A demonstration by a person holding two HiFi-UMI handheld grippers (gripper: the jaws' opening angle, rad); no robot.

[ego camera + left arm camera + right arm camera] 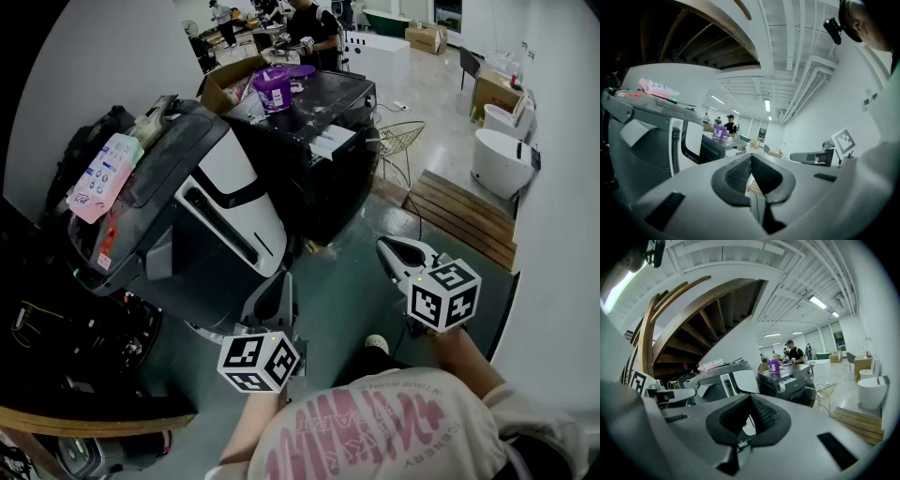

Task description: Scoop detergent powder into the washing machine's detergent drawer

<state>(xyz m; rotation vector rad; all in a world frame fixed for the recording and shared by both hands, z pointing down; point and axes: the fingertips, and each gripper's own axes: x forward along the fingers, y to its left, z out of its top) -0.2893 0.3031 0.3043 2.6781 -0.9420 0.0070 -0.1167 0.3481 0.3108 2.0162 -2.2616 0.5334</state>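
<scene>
Both are held closed with nothing between the jaws: the left hand-held gripper (280, 283) and the right hand-held gripper (395, 249). The dark washing machine (314, 183) is seen well apart from them, across the floor. Its detergent drawer (334, 142) appears pulled out. A purple detergent tub (274, 90) is set on its top.

The left tool (277, 287) and right tool (391, 247) point forward (tilted slightly down), jaws closed, empty.
</scene>
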